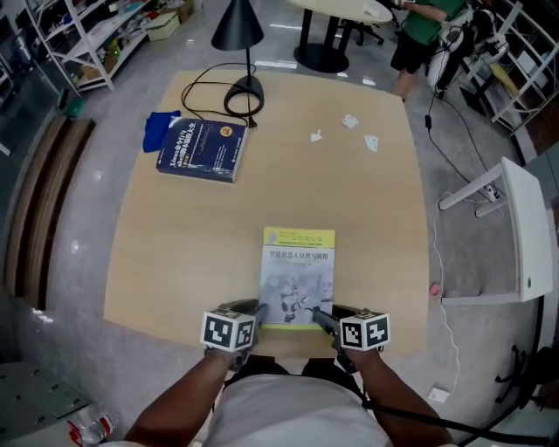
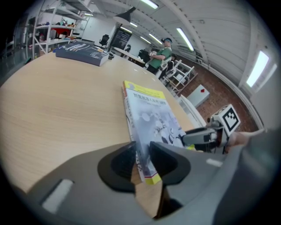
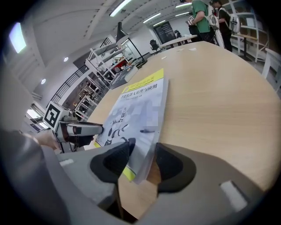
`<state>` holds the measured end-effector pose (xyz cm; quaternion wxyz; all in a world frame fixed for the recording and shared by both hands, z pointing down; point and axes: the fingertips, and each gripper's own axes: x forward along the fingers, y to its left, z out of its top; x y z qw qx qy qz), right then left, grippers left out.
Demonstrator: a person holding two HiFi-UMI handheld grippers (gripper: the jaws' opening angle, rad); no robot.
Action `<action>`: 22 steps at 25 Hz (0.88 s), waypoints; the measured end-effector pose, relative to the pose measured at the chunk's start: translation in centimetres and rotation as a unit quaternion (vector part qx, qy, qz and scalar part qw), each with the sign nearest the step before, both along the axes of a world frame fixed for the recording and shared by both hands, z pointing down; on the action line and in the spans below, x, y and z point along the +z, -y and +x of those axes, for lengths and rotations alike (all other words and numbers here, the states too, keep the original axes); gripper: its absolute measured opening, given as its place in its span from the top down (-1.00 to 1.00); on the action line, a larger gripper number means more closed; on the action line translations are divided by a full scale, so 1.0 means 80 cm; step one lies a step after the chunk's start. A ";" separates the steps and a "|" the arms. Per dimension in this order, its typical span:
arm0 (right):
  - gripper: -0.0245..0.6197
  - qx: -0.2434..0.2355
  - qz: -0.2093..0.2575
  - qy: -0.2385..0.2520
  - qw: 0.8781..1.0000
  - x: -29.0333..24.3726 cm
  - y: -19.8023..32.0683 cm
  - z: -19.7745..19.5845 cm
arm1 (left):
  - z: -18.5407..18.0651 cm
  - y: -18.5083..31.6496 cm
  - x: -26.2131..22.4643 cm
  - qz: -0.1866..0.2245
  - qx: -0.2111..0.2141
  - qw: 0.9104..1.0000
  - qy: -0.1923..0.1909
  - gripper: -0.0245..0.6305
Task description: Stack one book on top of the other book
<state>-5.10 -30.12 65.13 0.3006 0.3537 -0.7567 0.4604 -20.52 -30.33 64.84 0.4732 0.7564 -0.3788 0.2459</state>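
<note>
No stacking is done yet. The yellow book (image 1: 297, 275) is seen at the desk's (image 1: 367, 201) near edge, the blue book (image 1: 203, 150) toward the far left corner. One near corner seems clamped by the left gripper (image 1: 260, 312); the right gripper (image 1: 319, 316) is held apart around the other.

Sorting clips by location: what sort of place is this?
Likely a lab or workshop: metal storage shelves, a wooden table with a blue book and a yellow-topped book, a black lamp.

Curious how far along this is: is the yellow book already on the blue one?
No, the yellow book lies on the table, well apart from the blue book.
</note>
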 end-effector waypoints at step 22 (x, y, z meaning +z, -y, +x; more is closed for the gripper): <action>0.91 0.029 0.174 -0.012 0.984 -0.122 -0.019 0.004 | -0.003 -0.023 -0.056 0.066 0.106 0.992 0.005 0.91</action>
